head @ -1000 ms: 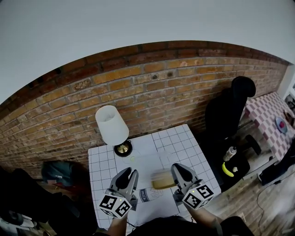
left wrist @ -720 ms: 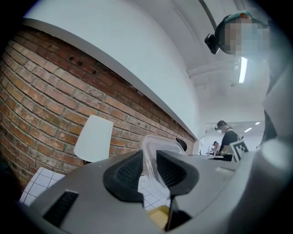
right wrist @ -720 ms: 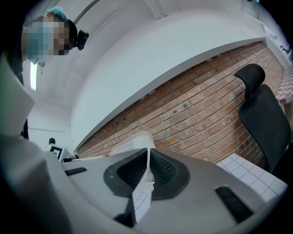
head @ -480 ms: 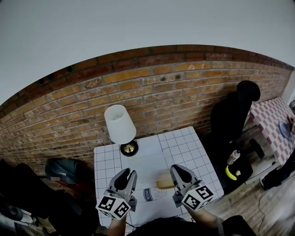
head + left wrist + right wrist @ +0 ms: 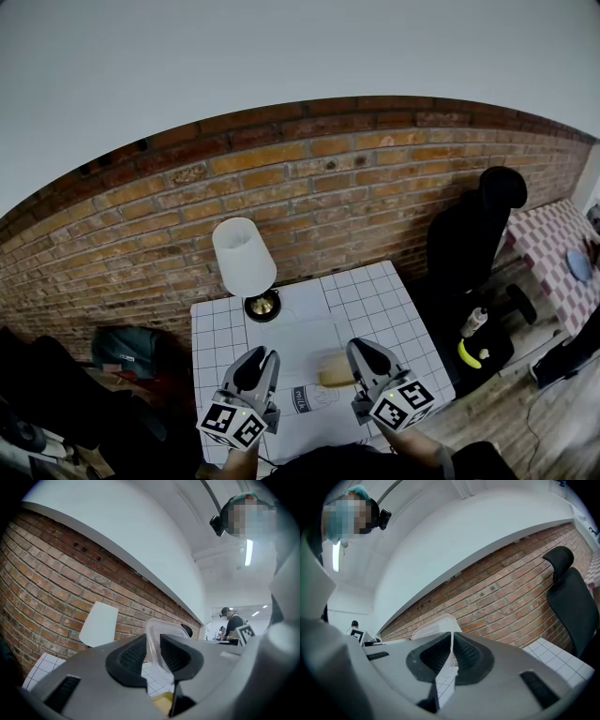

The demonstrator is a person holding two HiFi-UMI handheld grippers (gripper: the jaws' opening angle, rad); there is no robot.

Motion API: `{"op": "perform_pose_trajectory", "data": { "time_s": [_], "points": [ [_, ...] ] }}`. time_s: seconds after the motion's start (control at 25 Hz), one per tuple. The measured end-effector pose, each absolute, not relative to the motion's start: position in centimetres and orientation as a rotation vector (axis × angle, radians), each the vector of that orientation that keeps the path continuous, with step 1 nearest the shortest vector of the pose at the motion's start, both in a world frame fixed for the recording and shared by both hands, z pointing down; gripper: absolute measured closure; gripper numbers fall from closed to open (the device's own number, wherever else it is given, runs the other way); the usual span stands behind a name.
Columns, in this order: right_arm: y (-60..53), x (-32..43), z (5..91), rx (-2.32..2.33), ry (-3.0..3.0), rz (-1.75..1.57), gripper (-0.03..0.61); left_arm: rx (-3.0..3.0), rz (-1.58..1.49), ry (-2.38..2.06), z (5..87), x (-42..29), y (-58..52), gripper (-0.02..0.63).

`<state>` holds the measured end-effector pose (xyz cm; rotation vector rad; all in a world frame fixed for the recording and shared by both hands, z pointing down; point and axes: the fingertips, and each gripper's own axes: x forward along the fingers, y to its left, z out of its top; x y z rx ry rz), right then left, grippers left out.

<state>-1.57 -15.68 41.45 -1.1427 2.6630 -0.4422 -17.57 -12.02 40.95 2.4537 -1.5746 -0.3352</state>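
pinching a thin, clear plastic container (image 5: 157, 632) by opposite rims, the left gripper (image 5: 151, 652) and right gripper (image 5: 451, 651) press their ribbed black pads narrowly on it, above the white gridded table (image 5: 375, 300). a tan block (image 5: 333, 370) shows between them. a smooth, cone-shaped white lamp (image 5: 244, 258) stands by the rough brick wall (image 5: 375, 187).

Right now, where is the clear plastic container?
In the head view, the clear plastic container hangs between the left gripper and the right gripper, each shut on an edge, over the gridded table, nearer the person than the lamp.
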Motion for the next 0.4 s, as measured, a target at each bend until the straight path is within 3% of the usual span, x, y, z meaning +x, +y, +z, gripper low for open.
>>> {"op": "perform_pose_trajectory", "data": {
  "time_s": [0.4],
  "points": [
    [-15.79,-1.12,41.41,-1.144,2.658,-0.418,0.561,2.449,-0.366,-1.584,41.18,-17.17,-12.05,0.517]
  ]
}}
